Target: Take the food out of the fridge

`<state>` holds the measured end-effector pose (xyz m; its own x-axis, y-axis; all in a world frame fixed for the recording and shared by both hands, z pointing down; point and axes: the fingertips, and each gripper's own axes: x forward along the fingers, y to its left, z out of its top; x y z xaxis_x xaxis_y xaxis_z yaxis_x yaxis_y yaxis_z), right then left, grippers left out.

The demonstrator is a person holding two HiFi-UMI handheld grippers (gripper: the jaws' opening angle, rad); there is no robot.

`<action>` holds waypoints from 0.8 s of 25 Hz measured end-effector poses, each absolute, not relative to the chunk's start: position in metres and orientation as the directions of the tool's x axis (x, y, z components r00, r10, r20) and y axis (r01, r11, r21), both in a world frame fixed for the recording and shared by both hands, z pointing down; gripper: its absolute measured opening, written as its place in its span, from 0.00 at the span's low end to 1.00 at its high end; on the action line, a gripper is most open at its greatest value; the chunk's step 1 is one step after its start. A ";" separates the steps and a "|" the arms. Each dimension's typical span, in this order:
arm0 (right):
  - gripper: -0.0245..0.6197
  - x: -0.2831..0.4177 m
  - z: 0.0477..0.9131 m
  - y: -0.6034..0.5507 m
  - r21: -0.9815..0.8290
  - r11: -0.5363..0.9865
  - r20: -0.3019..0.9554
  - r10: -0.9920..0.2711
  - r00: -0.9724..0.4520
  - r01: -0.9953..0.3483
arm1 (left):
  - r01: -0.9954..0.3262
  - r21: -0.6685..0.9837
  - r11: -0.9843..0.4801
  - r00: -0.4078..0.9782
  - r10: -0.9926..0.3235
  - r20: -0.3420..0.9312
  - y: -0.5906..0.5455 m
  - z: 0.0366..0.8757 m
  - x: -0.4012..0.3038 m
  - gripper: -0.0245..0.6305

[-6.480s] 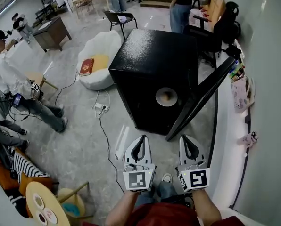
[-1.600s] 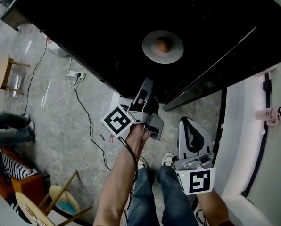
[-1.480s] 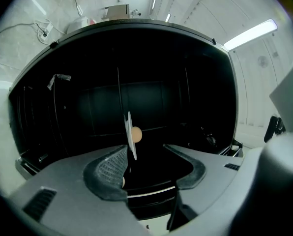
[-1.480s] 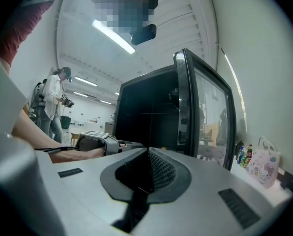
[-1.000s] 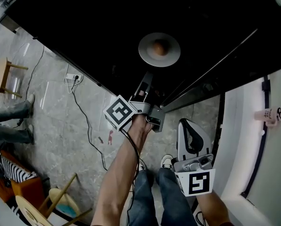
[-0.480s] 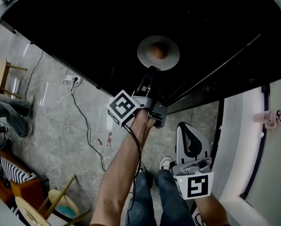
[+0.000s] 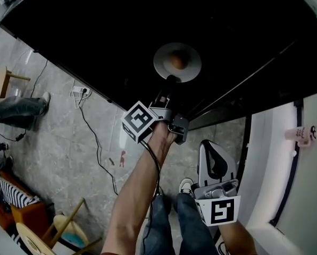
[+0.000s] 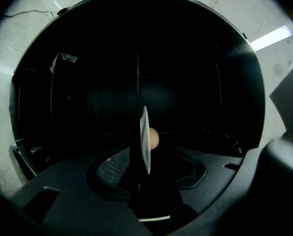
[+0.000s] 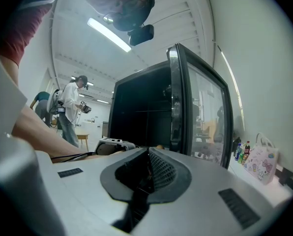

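You are standing in an open, lab-like workroom: a grey stone floor, with a power strip and loose cables at your 10 o'clock. Ceiling strip lights run above a second person holding equipment.

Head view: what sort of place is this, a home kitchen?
Probably a workshop or lab hall, not a kitchen: the black fridge stands on a grey floor beside a power strip and loose cable, and another person stands under strip lights.

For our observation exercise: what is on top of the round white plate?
One small round brown food item sits centred on the white plate; its underside is hidden.
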<state>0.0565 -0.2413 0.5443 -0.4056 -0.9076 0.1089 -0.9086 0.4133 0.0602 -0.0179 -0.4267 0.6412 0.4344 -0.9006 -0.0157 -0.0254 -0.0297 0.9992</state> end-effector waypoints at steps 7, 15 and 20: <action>0.07 0.059 0.547 -0.241 0.055 0.406 0.112 -0.910 -0.398 -0.912 | -0.042 0.999 0.000 0.423 -0.906 0.018 -0.427 0.647 -0.019 0.26; 0.07 0.060 0.552 -0.240 0.055 0.405 0.117 -0.911 -0.396 -0.913 | -0.041 0.999 0.013 0.409 -0.912 0.029 -0.427 0.648 -0.020 0.21; 0.08 0.059 0.551 -0.238 0.054 0.402 0.118 -0.911 -0.394 -0.914 | -0.048 0.999 0.016 0.396 -0.917 0.034 -0.427 0.641 -0.021 0.12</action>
<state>0.0586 -0.2379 0.5512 -0.3945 -0.9113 0.1177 -0.9138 0.4025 0.0538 -0.0209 -0.4274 0.6415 0.3963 -0.9175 0.0336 -0.0480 0.0158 0.9987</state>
